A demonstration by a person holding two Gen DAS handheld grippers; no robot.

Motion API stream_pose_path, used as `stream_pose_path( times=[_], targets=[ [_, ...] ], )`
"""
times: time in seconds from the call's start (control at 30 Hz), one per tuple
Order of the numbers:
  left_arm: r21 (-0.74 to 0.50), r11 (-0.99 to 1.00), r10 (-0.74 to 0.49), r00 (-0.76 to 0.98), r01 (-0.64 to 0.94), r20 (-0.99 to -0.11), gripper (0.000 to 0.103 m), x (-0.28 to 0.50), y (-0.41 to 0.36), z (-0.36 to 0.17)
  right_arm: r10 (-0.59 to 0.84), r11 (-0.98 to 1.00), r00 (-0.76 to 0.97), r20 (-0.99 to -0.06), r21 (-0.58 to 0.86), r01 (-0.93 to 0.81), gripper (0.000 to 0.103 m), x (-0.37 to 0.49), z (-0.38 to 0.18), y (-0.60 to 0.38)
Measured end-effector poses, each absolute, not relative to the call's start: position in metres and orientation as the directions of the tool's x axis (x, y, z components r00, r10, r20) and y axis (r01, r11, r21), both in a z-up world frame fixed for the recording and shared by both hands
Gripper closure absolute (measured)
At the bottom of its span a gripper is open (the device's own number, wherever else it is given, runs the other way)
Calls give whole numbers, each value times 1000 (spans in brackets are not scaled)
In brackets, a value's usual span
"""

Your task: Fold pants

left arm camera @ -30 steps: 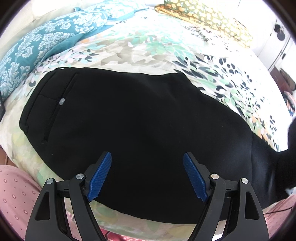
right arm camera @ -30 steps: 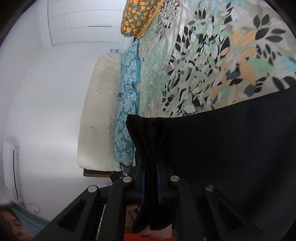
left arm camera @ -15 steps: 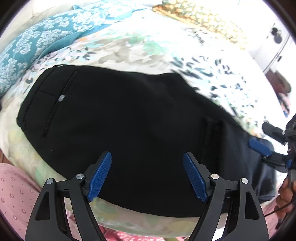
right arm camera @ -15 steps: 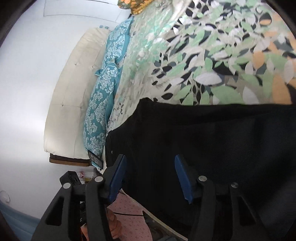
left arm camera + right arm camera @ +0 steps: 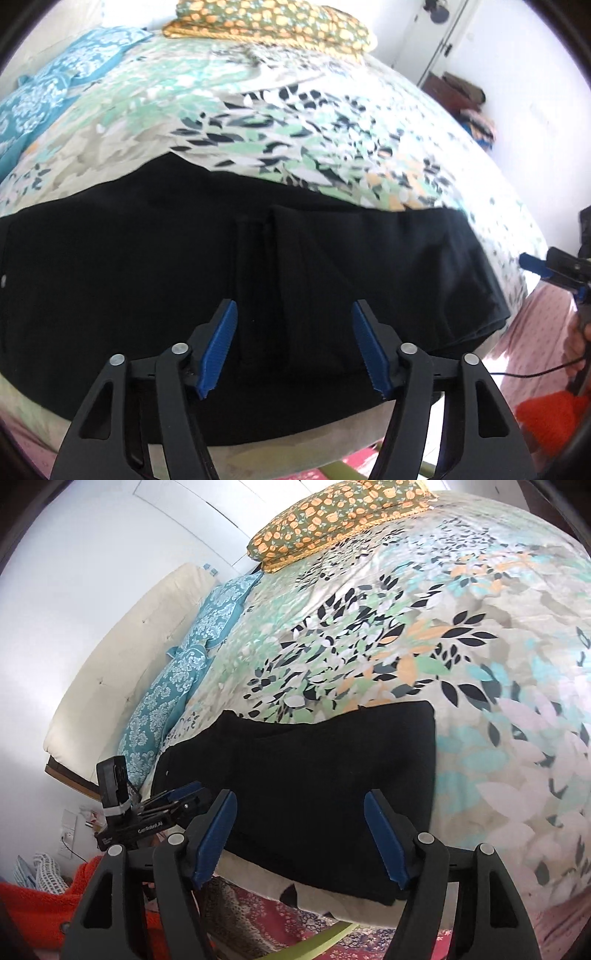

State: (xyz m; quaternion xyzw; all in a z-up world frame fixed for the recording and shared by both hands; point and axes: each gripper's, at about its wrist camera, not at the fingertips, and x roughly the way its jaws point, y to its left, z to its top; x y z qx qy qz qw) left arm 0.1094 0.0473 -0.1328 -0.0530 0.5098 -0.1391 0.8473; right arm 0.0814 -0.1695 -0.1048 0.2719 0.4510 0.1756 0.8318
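The black pants point(image 5: 184, 258) lie flat on the floral bedspread, folded over with the leg end laid across the upper part. They also show in the right wrist view point(image 5: 314, 775), near the bed's front edge. My left gripper point(image 5: 291, 347) is open and empty, hovering just above the middle of the pants. My right gripper point(image 5: 299, 834) is open and empty, off the bed's near edge by the folded end of the pants. The right gripper also shows at the right edge of the left wrist view point(image 5: 554, 273), and the left gripper shows in the right wrist view point(image 5: 162, 808).
The floral bedspread point(image 5: 443, 646) covers the bed. Teal patterned pillows point(image 5: 184, 664) and an orange floral pillow point(image 5: 325, 520) lie at the head end by a cream headboard point(image 5: 122, 657). A patterned rug point(image 5: 258, 923) lies on the floor below the bed edge.
My right gripper let go of the pant leg end after laying it over the upper part, then opened and drew back off the bed. My left gripper shifted right along the pants.
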Motion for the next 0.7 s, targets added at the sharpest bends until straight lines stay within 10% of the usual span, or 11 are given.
stream_pose_path(
  times=[0.27,0.7],
  targets=[
    [-235,952,-294,367,198,-883,96,122,34,-155,512,804,577,-636,591,-63,31,84,-104,-170],
    [-180,977,-212,434,115,-876,101,115,63,-142,446,831,608,-657,556,-9,31,85,-111,-183]
  ],
)
